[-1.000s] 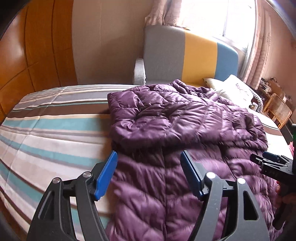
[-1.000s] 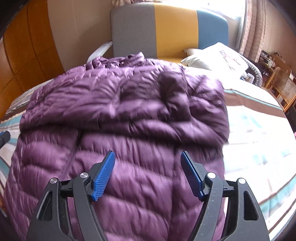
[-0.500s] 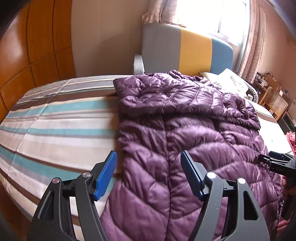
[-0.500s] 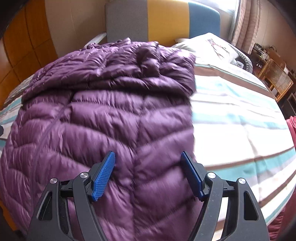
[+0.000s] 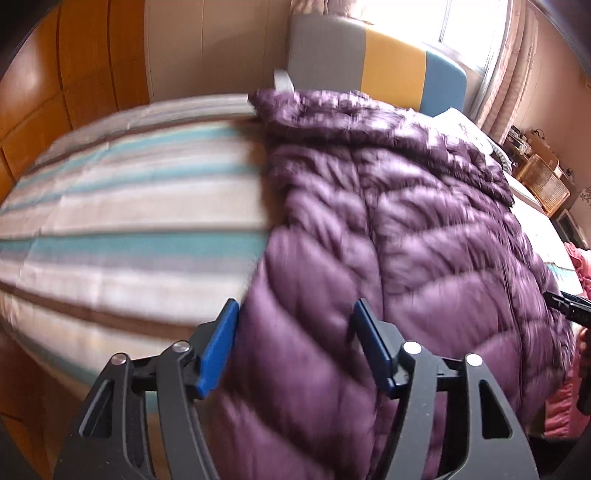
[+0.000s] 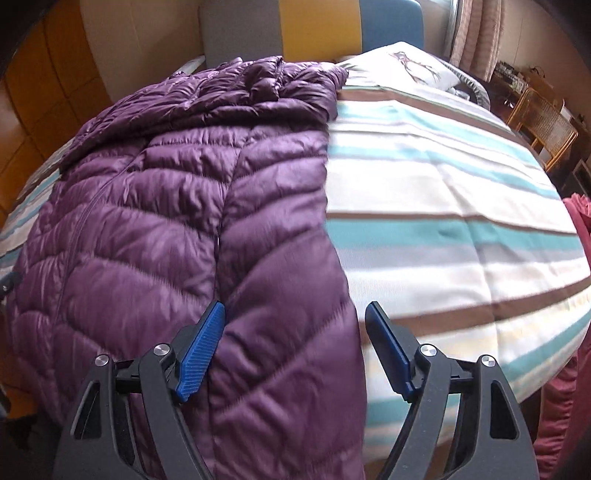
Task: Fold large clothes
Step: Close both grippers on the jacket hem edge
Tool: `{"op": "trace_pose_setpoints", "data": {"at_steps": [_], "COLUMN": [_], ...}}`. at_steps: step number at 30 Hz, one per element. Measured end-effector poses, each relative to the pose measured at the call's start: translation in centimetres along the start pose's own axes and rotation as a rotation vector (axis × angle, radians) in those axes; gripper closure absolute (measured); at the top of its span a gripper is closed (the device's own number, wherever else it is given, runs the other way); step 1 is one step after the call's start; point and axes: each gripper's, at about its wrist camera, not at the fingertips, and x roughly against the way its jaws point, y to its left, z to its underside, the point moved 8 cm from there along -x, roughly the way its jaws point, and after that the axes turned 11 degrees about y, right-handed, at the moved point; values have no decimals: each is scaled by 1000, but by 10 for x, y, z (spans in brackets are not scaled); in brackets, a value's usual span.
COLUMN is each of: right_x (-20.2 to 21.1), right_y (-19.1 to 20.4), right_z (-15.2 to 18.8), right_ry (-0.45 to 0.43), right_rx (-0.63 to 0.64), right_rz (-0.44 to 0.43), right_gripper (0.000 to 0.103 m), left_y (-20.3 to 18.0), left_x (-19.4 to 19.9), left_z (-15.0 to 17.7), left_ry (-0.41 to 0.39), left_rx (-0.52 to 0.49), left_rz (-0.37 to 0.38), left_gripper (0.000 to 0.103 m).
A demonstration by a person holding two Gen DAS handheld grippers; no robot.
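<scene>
Across the striped bed (image 5: 129,206) lies the purple down jacket (image 5: 388,258), hem toward the lower frame edge. Step in hand, judged: reaching for the hem corners, sleeves apparently folded in. Left claw (image 5: 295,343) is closing, jacket edge between its pads, not yet pinched; right claw (image 6: 293,345) is opening astride the opposite edge, gripping nothing. Next move calls for both to drop and pinch. Only the right view shows the pillow (image 6: 402,68); only the left shows the window (image 5: 472,26)

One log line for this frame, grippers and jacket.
left gripper: closing, over jacket's left edge | right gripper: opening, over right edge | purple jacket: flat on striped bed, ungripped
</scene>
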Motion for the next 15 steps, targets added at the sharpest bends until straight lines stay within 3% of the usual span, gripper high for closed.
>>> {"op": "trace_pose_setpoints", "data": {"at_steps": [4,6,8,12,13,15], "right_x": [4,6,9,17,20,25], "right_y": [-8,-11,-11,4,6,11], "right_z": [24,36,46,59,61,63], "right_ry": [35,44,51,55,48,39], "right_rx": [-27,-37,-30,42,49,68], "right_rz": [-57,-85,-105,-151,-156,-162], "right_gripper": [25,25,34,81,89,95], "left_y": [1,-2,-4,-7,-8,-9], "left_x": [3,5,6,11,14,21], "left_z": [29,38,45,48,48,47], "left_ry": [33,40,43,33,29,22], "left_rx": [16,13,16,0,-9,-23], "left_rz": [58,81,98,123,127,137], "left_gripper": [52,63,80,95,97,98]}}
